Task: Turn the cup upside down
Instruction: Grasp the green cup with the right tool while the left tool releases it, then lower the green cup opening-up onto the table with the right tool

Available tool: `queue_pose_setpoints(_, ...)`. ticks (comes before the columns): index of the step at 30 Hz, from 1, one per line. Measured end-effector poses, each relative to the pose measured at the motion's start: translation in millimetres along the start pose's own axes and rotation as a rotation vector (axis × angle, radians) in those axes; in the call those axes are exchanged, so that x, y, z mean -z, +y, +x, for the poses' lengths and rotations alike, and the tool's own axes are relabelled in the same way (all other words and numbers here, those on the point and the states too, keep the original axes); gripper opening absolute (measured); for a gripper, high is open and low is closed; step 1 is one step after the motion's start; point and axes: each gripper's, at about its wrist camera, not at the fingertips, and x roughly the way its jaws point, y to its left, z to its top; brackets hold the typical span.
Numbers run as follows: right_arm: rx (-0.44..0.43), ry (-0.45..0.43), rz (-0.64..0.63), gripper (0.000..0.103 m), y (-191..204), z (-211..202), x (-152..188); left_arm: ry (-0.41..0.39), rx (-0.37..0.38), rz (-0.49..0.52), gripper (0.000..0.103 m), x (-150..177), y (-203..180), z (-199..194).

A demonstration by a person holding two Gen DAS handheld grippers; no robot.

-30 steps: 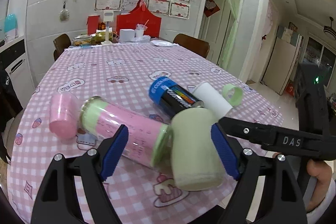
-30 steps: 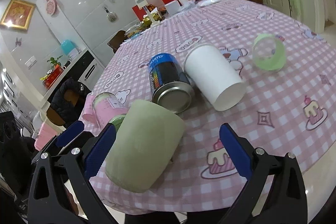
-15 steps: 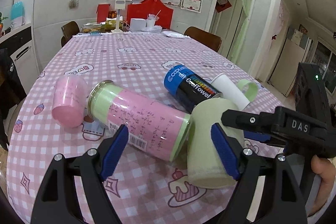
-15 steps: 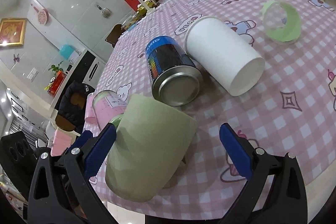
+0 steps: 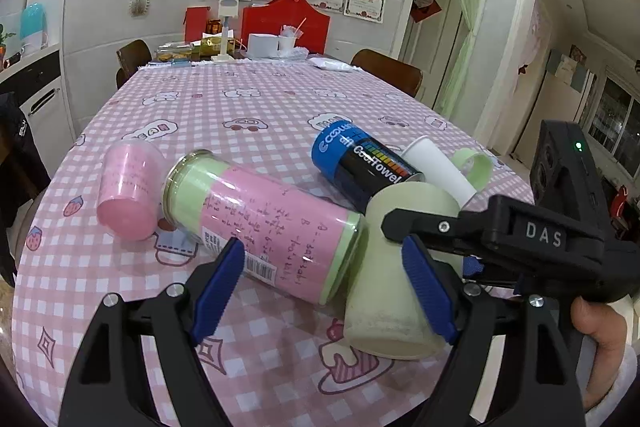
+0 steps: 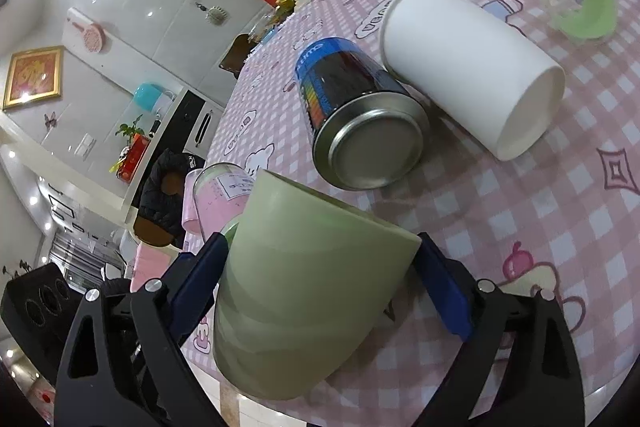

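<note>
Green cup caught in the right tool, tilted over the table's near edge.

The green cup (image 6: 304,283) sits clamped between the right tool (image 6: 320,283) pads, gripped across its wall, presumably so it can rotate. Beside the cup, the left tool (image 5: 324,291) hangs open, holding nothing; beyond lie the pink canister (image 5: 264,223) and blue can (image 6: 352,123).

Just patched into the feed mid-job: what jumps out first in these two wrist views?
The pale green cup fills the right wrist view, clamped between the right gripper pads and tilted near the table edge. Behind it lie a blue-black can and a white paper cup, side by side. In the left view, a pink-labelled canister lies beyond the open left gripper.
</note>
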Motion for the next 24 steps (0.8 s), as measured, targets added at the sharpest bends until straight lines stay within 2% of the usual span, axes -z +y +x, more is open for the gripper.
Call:
queue_pose_setpoints(12,0.121,-0.15,-0.192,0.083,10,-48,1,-0.047,0.034,0.002,0.08,-4,-21,-12)
queue_pose_setpoints(24,0.312,-0.305,-0.325,0.081,-2,-103,-6,-0.046,0.11,0.053,0.08,-10,-70,-1)
